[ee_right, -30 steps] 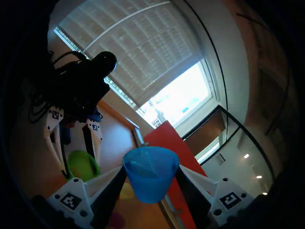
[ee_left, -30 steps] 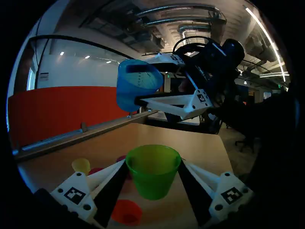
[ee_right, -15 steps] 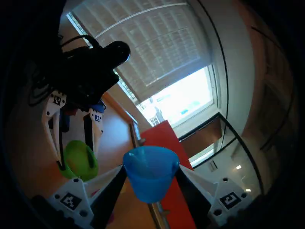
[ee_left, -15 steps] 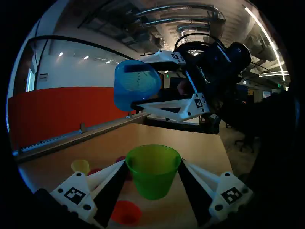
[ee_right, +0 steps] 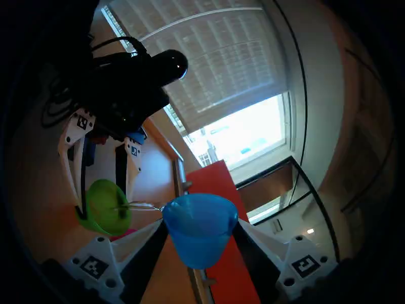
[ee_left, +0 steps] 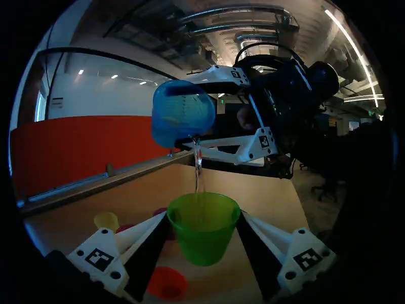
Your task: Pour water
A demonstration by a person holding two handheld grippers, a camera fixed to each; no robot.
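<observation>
A: How far along is the pour?

B: Midway, by my reading. A thin stream of water (ee_left: 197,169) runs from the lip of the blue cup (ee_left: 179,114) down into the green cup (ee_left: 203,233) directly beneath it, and it lands inside the rim.

A: What's left to do?

B: In the right gripper view the blue cup (ee_right: 201,230) seems to have water in it yet. So the rest has to go over, and then the cup gets tipped back upright. How full the green one is, I cannot tell.

A: And the tongs?

B: The right gripper (ee_left: 188,114) is narrowed onto the blue cup, a finger on each side of its wall, holding it tilted in the air over the table (ee_left: 258,190). The left gripper (ee_left: 202,223) clamps the green cup the same way, upright, lower down and nearer the table's near edge.

A: Count things for me.

B: Two grippers, two held cups, one stream. On the table toward its near left corner there is one small yellow cup (ee_left: 107,219) and one red cup (ee_left: 167,281), the red one closest to the near edge. Two pinkish pieces (ee_left: 126,227) sit half hidden behind a finger. They are likely cups too, but I can't be sure. One orange partition (ee_left: 76,147) runs along the far edge.
</observation>
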